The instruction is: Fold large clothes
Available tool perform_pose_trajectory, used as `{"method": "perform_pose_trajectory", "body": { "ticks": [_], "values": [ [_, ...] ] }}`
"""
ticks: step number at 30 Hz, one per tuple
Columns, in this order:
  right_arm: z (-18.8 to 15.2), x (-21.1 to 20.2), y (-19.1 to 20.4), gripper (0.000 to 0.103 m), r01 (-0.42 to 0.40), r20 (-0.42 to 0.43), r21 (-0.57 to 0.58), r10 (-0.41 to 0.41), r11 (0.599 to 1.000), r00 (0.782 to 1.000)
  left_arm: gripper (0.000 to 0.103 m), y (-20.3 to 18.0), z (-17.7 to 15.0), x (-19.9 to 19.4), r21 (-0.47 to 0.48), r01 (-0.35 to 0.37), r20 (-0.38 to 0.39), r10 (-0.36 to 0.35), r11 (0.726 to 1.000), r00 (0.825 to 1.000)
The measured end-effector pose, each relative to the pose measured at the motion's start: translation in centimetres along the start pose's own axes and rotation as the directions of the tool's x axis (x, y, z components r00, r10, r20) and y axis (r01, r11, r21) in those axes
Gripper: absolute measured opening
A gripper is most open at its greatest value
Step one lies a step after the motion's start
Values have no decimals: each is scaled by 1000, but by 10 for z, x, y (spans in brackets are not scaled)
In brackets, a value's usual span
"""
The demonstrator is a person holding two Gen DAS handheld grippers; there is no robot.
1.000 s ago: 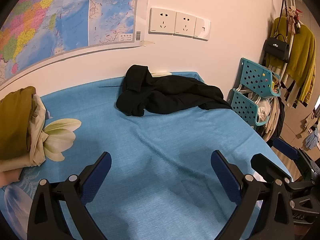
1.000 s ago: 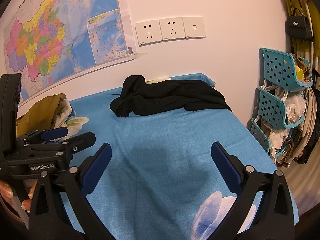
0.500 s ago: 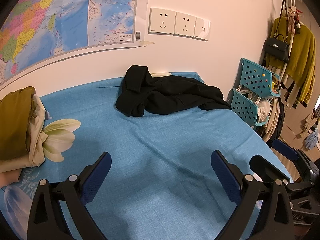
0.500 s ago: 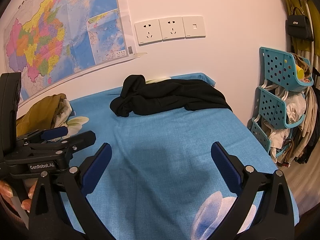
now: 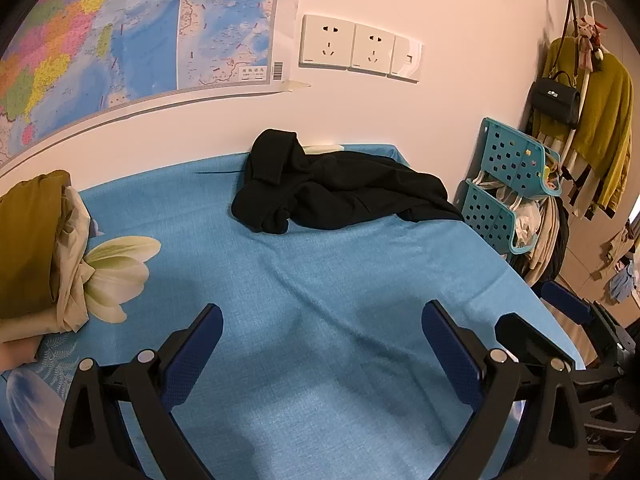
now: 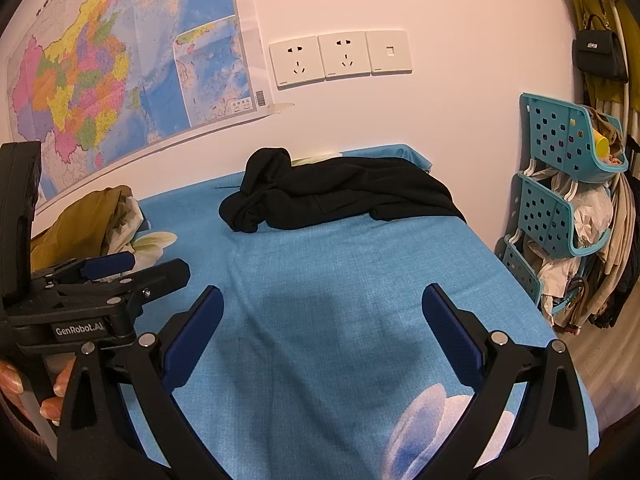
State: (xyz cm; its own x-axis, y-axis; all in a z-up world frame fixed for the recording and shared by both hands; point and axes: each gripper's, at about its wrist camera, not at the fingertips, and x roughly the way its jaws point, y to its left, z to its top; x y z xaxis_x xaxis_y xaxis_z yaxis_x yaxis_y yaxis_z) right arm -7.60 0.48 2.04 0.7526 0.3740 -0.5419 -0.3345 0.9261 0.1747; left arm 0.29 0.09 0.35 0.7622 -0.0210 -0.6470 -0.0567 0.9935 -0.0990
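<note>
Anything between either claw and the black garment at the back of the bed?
Nothing visible. Bare blue sheet runs from the open left claw and open right claw to the black garment by the wall. The olive clothes pile sits off to the left, clear of both paths.

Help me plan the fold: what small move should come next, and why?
Probably reach both forward to the crumpled black garment by the wall. The left hand-held gripper and right hand-held gripper are open and empty over bare blue sheet, well short of it.
</note>
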Motion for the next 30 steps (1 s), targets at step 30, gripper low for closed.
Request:
{"method": "perform_pose_trajectory", "body": {
  "ticks": [30],
  "values": [
    [6,7,-3,98,-2,-10,2,2,1000,1000,96,0,3,8,-7,0,-25,0,1000,1000]
  ]
}}
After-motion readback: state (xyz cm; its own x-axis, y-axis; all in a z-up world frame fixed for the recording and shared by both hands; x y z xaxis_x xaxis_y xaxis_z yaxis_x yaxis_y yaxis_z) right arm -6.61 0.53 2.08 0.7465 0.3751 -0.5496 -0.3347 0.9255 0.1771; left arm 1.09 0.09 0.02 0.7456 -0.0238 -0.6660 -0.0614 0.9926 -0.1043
